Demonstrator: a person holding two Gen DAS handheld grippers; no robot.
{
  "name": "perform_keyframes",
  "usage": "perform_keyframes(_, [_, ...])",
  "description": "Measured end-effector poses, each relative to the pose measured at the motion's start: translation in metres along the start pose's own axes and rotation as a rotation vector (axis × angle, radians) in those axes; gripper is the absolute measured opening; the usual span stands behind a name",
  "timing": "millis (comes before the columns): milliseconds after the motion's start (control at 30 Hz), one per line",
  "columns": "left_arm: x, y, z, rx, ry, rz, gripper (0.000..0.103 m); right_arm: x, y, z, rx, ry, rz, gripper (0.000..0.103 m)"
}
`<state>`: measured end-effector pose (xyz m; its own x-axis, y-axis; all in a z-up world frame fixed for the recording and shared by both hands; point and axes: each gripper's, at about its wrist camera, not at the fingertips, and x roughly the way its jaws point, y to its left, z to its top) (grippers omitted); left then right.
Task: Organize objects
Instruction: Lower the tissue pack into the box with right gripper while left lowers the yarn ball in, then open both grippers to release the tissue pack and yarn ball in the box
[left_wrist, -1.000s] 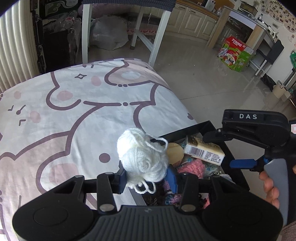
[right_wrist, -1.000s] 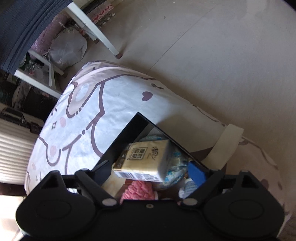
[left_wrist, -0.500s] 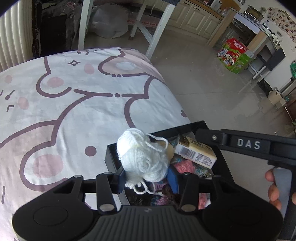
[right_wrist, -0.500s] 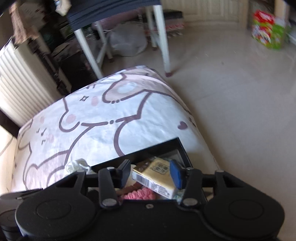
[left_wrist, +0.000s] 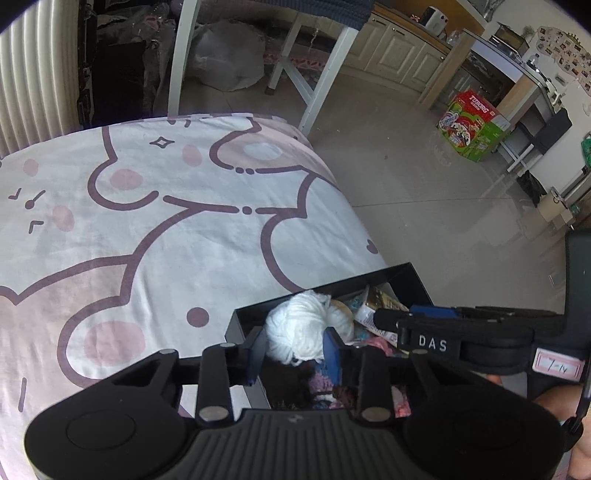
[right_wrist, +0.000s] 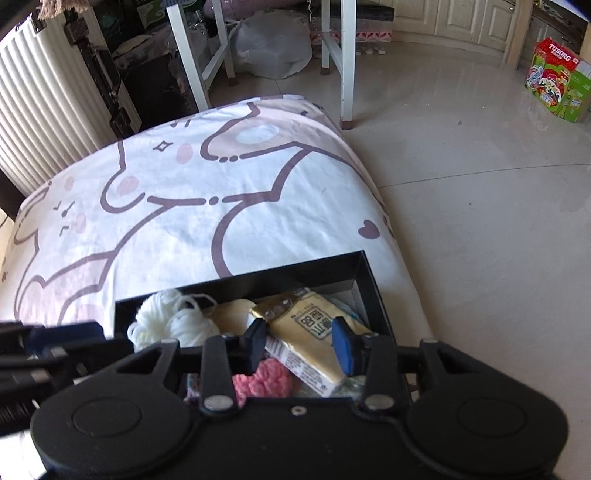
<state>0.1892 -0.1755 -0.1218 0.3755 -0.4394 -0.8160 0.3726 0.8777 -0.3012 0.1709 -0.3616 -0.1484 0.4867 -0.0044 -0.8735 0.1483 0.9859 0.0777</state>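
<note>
My left gripper (left_wrist: 293, 349) has just closed tighter on the white yarn ball (left_wrist: 303, 328) over the black box (right_wrist: 236, 286). My right gripper (right_wrist: 299, 341) has been closing around the yellow tissue pack (right_wrist: 314, 334); I cannot tell if its pads press.

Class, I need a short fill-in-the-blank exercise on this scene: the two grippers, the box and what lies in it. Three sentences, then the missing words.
1. The left gripper is shut on a ball of ____ yarn.
2. The tissue pack between the right gripper's fingers is ____ in colour.
3. The black box sits on a ____ printed with cartoon outlines.

Missing words: white; yellow; bedsheet
</note>
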Motion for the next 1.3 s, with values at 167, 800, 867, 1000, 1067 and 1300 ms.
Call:
perform_keyframes(167, [-0.001, 0.006, 0.004, -0.024, -0.014, 0.011, 0.031, 0.009, -0.003, -0.002, -0.024, 0.005, -0.007, 0.044])
perform_keyframes(800, [-0.014, 0.034, 0.004, -0.048, -0.029, 0.051, 0.031, -0.001, 0.053, 0.003, -0.162, 0.049, 0.223, 0.033])
perform_keyframes(867, [-0.015, 0.037, 0.004, -0.057, -0.029, 0.054, 0.031, -0.001, 0.06, -0.002, -0.207, 0.088, 0.221, 0.033])
perform_keyframes(1000, [-0.016, 0.04, 0.005, -0.062, -0.026, 0.053, 0.031, 0.003, 0.073, -0.016, -0.309, 0.151, 0.203, 0.033])
perform_keyframes(1067, [-0.016, 0.04, 0.004, -0.061, -0.023, 0.054, 0.031, 0.006, 0.079, -0.021, -0.344, 0.156, 0.184, 0.033])
perform_keyframes(1300, [-0.017, 0.039, 0.002, -0.053, -0.014, 0.059, 0.031, 0.019, 0.087, -0.025, -0.375, 0.168, 0.169, 0.038])
